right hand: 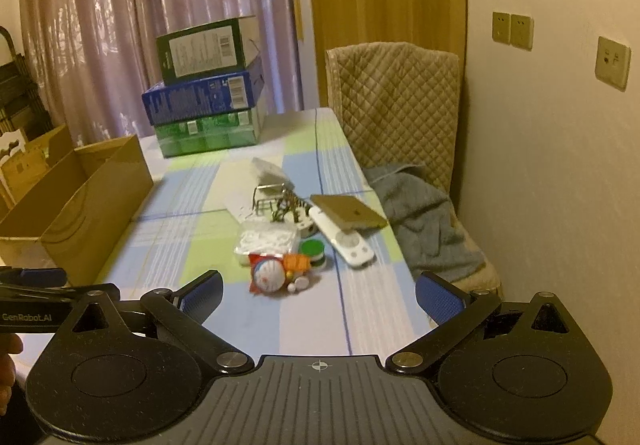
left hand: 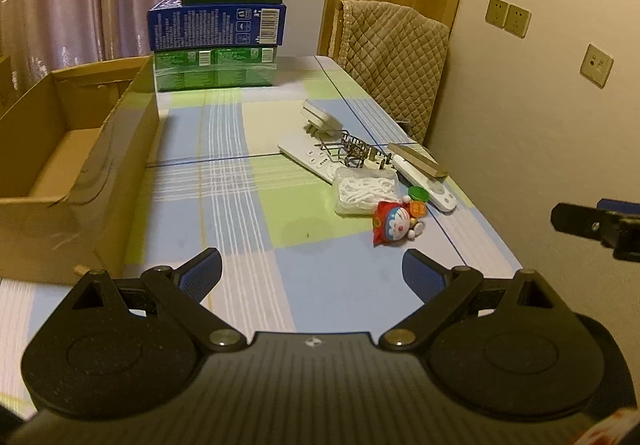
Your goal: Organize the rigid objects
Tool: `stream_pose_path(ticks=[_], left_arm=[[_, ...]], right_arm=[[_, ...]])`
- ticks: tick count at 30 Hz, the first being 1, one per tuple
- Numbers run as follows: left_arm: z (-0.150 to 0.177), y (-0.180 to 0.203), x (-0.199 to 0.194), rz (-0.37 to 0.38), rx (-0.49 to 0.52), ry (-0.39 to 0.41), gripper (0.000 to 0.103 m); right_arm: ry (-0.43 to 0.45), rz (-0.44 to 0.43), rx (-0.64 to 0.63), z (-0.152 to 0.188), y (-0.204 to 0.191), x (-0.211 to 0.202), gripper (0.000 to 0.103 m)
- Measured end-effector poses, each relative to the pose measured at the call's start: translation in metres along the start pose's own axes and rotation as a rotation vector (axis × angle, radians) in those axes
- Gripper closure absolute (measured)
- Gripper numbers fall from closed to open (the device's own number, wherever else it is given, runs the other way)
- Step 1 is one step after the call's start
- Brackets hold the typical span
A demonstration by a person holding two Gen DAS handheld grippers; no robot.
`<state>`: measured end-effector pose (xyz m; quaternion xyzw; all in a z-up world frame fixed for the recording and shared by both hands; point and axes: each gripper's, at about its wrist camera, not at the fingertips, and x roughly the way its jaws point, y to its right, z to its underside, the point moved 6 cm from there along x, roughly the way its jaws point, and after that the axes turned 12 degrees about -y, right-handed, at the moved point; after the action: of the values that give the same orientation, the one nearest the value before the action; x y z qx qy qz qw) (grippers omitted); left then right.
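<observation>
A pile of small objects lies on the right half of the checked tablecloth (left hand: 256, 133): a Doraemon toy (left hand: 396, 223) (right hand: 276, 273), a clear box of white bits (left hand: 366, 191) (right hand: 266, 239), a green-lidded jar (left hand: 418, 194) (right hand: 313, 249), two white remotes (left hand: 308, 159) (right hand: 344, 241), a white plug adapter (left hand: 322, 119), a wire rack (left hand: 348, 149) (right hand: 284, 205) and a flat wooden block (left hand: 418, 161) (right hand: 348, 211). My left gripper (left hand: 312, 273) is open and empty, short of the pile. My right gripper (right hand: 320, 295) is open and empty, just before the toy.
An open cardboard box (left hand: 76, 165) (right hand: 76, 201) stands along the table's left side. Three stacked cartons (left hand: 218, 25) (right hand: 208, 93) sit at the far end. A padded chair (left hand: 394, 61) (right hand: 396, 105) with a grey cloth (right hand: 424, 213) stands right of the table by the wall.
</observation>
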<state>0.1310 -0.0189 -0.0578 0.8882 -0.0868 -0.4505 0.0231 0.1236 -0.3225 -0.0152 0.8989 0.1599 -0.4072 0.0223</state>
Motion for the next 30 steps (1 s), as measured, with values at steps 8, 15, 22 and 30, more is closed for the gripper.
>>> stream_pose_path(ticks=[8, 15, 22, 30], left_arm=[[-0.024, -0.018, 0.034, 0.009, 0.025, -0.003, 0.008], [-0.038, -0.036, 0.069, 0.033, 0.040, -0.027, 0.008], [-0.046, -0.049, 0.104, 0.066, 0.044, -0.048, 0.008], [-0.055, -0.058, 0.128, 0.101, 0.050, -0.049, 0.008]], right_arm=[[0.001, -0.056, -0.038, -0.006, -0.004, 0.045, 0.003], [-0.034, -0.096, -0.080, 0.002, -0.021, 0.106, 0.003], [-0.049, -0.115, -0.115, 0.005, -0.033, 0.165, 0.008], [-0.088, -0.093, -0.092, 0.004, -0.033, 0.207, 0.019]])
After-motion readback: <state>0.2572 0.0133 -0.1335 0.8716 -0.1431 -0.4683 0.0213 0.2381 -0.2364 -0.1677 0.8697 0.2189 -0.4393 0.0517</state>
